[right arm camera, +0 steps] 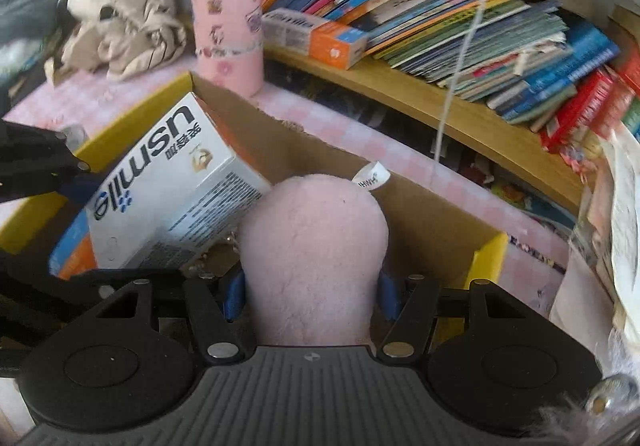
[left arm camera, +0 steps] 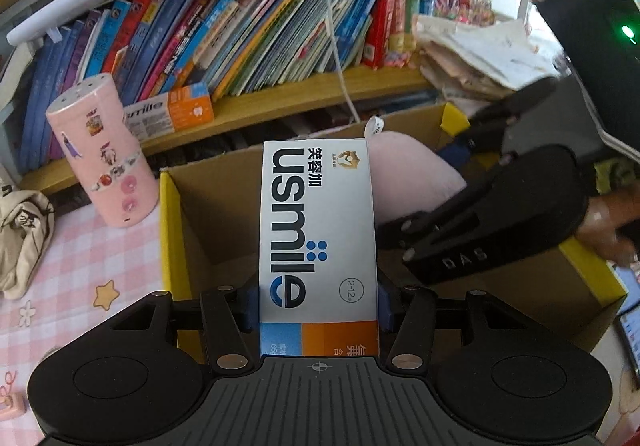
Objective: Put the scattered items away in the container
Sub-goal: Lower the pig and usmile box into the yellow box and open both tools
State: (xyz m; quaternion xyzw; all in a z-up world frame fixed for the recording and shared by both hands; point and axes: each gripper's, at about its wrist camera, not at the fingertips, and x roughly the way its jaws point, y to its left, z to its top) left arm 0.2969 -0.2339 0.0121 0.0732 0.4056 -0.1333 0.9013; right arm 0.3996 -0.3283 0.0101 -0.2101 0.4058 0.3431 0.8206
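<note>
Pinching the white usmile toothpaste box (left arm camera: 318, 234) by its long sides, the left claw (left arm camera: 318, 304) held it upright over the open cardboard box (left arm camera: 208, 221) with yellow flap edges, its blue pads pressed on the carton's lower end, the orange and blue end nearest the camera. From the right wrist view the same carton (right arm camera: 168, 189) hung tilted above the left half of the cardboard box (right arm camera: 440, 221), touching the pink plush toy (right arm camera: 316, 246). The right claw (right arm camera: 312, 296) was closed on that plush toy, blue pads squeezing its sides, the toy's white tag pointing toward the box's far wall. In the left view the right claw's fingers (left arm camera: 460, 242) reached in over the box's right side. A pink sticker-covered cylinder (left arm camera: 104, 149) stood on the pink checked table (left arm camera: 100, 246) just beyond the box's far left corner. A second usmile carton (left arm camera: 168, 111) lay on the bookshelf (left arm camera: 280, 101) behind it.
</note>
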